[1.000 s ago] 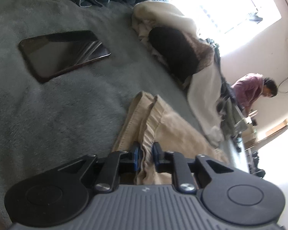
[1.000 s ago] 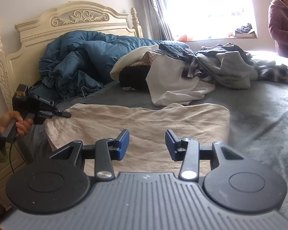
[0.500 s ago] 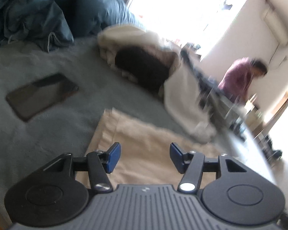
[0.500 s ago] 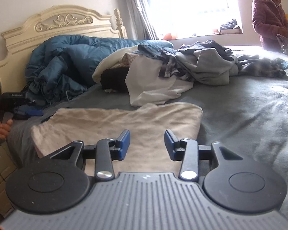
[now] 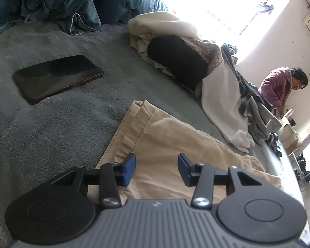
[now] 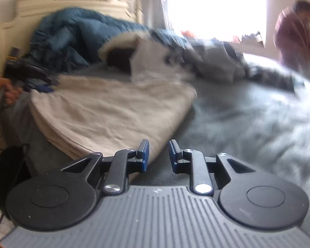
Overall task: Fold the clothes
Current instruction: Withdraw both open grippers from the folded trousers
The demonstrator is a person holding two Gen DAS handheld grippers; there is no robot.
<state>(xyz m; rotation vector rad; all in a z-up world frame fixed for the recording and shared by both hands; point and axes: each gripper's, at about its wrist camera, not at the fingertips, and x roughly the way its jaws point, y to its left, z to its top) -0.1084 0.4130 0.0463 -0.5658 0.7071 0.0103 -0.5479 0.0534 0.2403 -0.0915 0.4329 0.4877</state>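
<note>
Trousers [image 5: 175, 144] lie folded flat on the bed [image 5: 51, 124] just ahead of both grippers, the left gripper [image 5: 156, 169] and right gripper [image 6: 158, 155] closing on nothing, so each should pinch every layer of an edge.

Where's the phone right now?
In the left wrist view, the phone lies flat on the grey blanket, upper left, apart from the beige trousers.

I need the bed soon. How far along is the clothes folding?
Early. The tan cotton trousers lie folded over, layers stacked. Both claws, left and right, are closing on nothing, the right at the trousers' corner. The heap of mixed unfolded clothes remains.
</note>
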